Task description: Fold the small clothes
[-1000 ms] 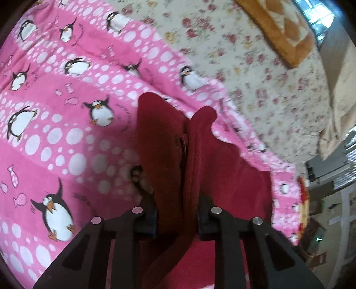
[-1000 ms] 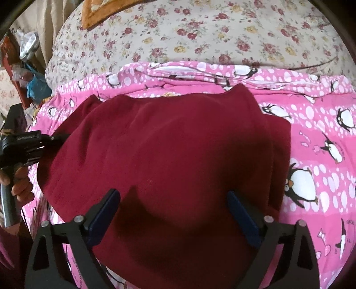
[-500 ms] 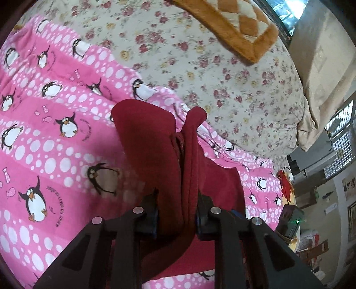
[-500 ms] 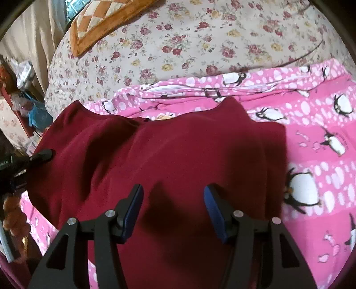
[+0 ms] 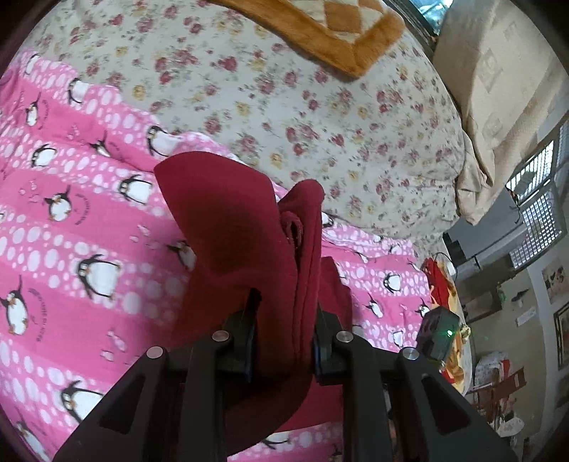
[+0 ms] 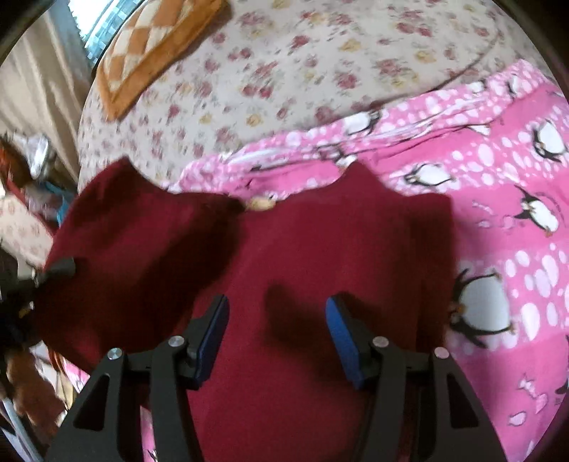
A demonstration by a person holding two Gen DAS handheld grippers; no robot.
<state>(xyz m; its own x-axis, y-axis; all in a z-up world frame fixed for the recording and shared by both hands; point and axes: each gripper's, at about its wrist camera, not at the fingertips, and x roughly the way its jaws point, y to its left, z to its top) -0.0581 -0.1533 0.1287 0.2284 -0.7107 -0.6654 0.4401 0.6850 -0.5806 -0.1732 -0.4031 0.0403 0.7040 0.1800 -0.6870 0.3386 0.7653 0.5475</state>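
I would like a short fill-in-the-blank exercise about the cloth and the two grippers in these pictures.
1. The left gripper is shut on the dark ____ cloth.
2. The right gripper holds ____.
3. The pink blanket is printed with ____.
4. The cloth lies partly on the ____ blanket.

Missing words: red; nothing; penguins; pink

Bed spread with a pink penguin-print cover (image 5: 89, 227), white dots in bands. Beyond it, far side, a cream quilt with small red and yellow flowers (image 5: 284, 106). On the quilt lies an orange-bordered checked cushion (image 5: 320, 25) (only part in view). Beige curtain (image 5: 498, 89) hangs at far right in the left wrist view; barred window (image 5: 537, 206) beside it, daylight coming through. Pale wall with pictures (image 5: 554, 277) at right, clutter on the floor (image 5: 498, 383) below.
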